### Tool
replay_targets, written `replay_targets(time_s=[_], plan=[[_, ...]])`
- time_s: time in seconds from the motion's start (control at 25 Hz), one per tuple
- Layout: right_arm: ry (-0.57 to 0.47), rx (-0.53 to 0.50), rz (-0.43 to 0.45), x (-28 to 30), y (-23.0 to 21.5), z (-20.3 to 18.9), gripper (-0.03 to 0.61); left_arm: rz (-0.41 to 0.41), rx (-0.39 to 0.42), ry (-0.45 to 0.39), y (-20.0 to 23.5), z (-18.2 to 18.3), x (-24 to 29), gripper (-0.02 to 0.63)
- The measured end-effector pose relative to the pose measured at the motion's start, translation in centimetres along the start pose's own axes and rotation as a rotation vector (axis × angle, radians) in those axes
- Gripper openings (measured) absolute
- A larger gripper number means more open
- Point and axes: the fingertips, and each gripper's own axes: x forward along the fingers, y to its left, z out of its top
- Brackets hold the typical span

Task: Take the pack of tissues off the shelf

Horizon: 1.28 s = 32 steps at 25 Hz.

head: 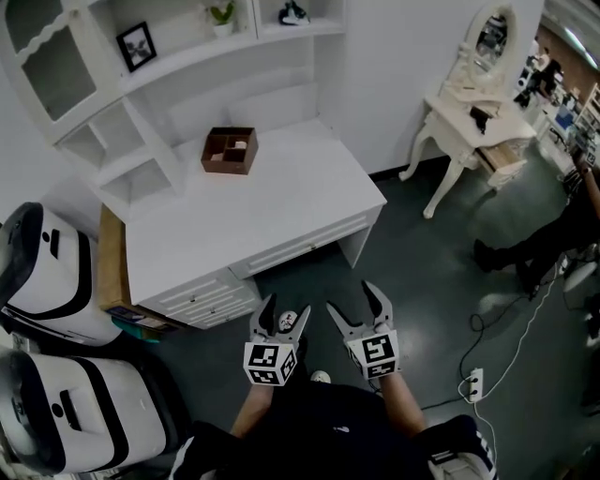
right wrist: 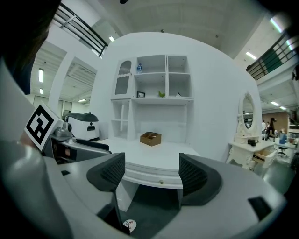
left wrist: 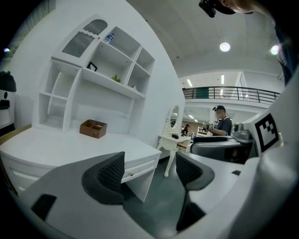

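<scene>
Divided brown box [head: 230,150] on desk [head: 281,216], below shelf [head: 197,56]

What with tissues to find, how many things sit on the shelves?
4: a blue item in the upper compartment; a picture frame, plant and dark object on the shelf below. More may be hidden.

White table [head: 281,187] and white shelf [head: 187,66] against a dark grey-green floor [head: 422,272]. The box [head: 230,150] is brown, the picture frame [head: 137,45] black, the small plant [head: 222,13] green. The left gripper [head: 285,309] and right gripper [head: 350,298] are pale grey with black-and-white square markers; their pads [left wrist: 110,175] are dark grey and ribbed. The dressing table [head: 469,103] is cream; the machines [head: 47,272] are white with black trim.
</scene>
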Motion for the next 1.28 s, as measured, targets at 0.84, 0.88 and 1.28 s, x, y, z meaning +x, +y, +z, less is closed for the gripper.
replay_targets(time_s=[0.84,0.88,1.28], plan=[[0.003,0.168,-0.141,16.8,-9.7,4.1,0.341,-0.209,0.021,0.041,8.9,6.2,17.8,0.334],[0.001,0.172,-0.142,17.5,-9.9,4.2,0.341,-0.213,0.022,0.045,9.5,6.4,18.4,0.334],[-0.024,0.205,-0.177,24.7,-11.5,5.6,0.336,-0.236,0.055,0.059,15.3,8.6,23.1,0.333]])
